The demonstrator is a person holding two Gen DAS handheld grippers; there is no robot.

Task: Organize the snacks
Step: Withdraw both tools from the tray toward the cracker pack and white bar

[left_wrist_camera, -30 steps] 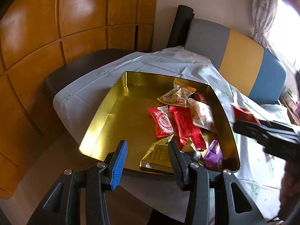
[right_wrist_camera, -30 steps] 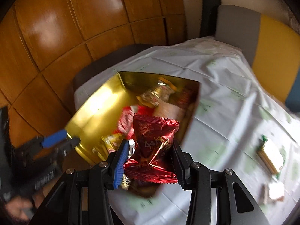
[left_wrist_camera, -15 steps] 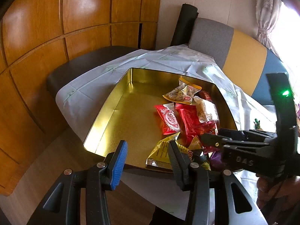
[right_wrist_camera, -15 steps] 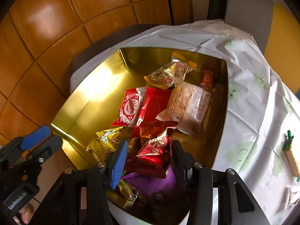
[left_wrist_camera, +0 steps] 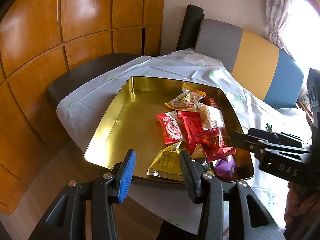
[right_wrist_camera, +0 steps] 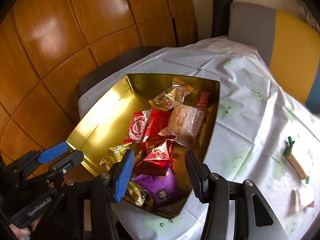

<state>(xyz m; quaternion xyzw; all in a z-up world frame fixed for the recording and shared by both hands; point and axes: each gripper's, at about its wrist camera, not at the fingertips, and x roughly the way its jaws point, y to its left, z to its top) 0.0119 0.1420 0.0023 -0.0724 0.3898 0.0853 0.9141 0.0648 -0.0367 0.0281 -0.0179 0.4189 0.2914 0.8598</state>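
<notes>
A gold tin (left_wrist_camera: pixel 112 120) (right_wrist_camera: pixel 96 124) on the white tablecloth holds several wrapped snacks along its right side. A shiny red packet (left_wrist_camera: pixel 215 143) (right_wrist_camera: pixel 158 158) lies on top of the pile, above a purple packet (left_wrist_camera: pixel 225 167) (right_wrist_camera: pixel 160 184). My right gripper (right_wrist_camera: pixel 159 172) is open and empty just above the tin's near corner; it also shows in the left wrist view (left_wrist_camera: pixel 233 137). My left gripper (left_wrist_camera: pixel 157 169) is open and empty at the tin's near edge; it also shows in the right wrist view (right_wrist_camera: pixel 60 154).
A yellow wafer packet with green ends (right_wrist_camera: pixel 295 165) and a pale wrapped snack (right_wrist_camera: pixel 304 199) lie on the tablecloth (right_wrist_camera: pixel 250 120) to the right of the tin. A grey, yellow and blue bench back (left_wrist_camera: pixel 256 60) stands behind. Wood panelling (left_wrist_camera: pixel 60 40) is at the left.
My right gripper carried the shiny red packet over the tin, lowered it onto the pile, opened and let it go. It has since drawn back a little. The left gripper stayed open.
</notes>
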